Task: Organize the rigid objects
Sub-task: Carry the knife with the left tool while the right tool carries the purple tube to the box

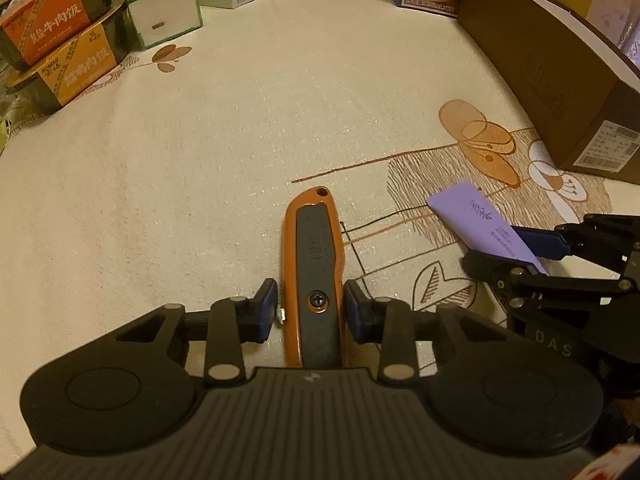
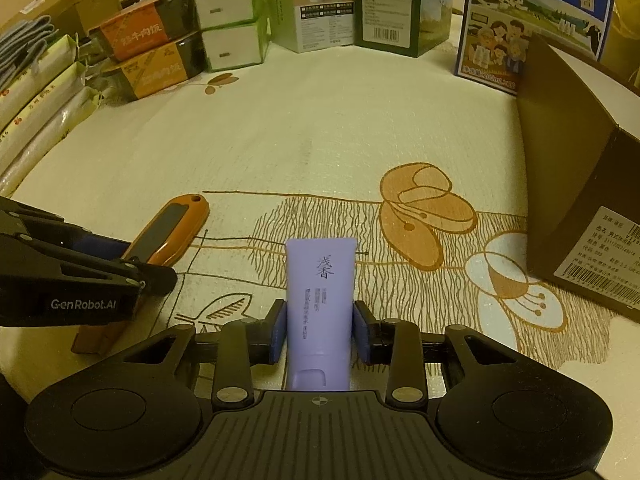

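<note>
Left gripper (image 1: 311, 306) clamps orange utility knife (image 1: 314, 264), right gripper (image 2: 320, 330) clamps purple tube (image 2: 320, 300), both lengthwise for carrying over the surface (image 1: 200, 160).

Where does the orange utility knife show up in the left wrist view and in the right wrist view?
Left wrist view: orange utility knife at lower centre, between the pads of the left hand-held gripper.
Right wrist view: orange utility knife at left of centre, lying diagonally.
Shared landmark: the brown cardboard box at right in both.
</note>
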The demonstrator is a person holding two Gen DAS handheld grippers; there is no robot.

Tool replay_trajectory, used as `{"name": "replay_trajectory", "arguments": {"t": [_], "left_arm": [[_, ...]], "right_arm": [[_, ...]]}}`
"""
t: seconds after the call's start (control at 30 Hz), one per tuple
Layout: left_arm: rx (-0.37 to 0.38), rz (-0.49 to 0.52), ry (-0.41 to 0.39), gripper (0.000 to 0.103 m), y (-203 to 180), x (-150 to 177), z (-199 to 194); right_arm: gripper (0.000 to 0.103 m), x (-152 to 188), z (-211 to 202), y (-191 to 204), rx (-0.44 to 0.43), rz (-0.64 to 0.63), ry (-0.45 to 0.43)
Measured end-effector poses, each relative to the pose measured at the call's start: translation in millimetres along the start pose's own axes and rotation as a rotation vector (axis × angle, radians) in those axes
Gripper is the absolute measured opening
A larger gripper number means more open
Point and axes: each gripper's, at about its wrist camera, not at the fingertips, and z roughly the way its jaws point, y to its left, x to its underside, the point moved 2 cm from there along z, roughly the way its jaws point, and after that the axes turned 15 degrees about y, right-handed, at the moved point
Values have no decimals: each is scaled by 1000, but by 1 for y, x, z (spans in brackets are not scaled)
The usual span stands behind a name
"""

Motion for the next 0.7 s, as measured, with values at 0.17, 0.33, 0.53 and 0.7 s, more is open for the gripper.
{"name": "replay_trajectory", "arguments": {"t": [0.17, 0.33, 0.53, 0.7], "left_arm": [[12, 1, -7, 30, 1, 2, -3], [52, -6, -10, 30, 2, 6, -6], [90, -18, -32, 30, 3, 5, -18], [98, -13, -66, 30, -1, -1, -33]], "right_arm": [[31, 2, -3, -1, -15, 17, 7], [31, 4, -9, -5, -49, 52, 19], [31, 4, -21, -10, -91, 94, 15], [30, 0, -38, -16, -100, 122, -25]]}}
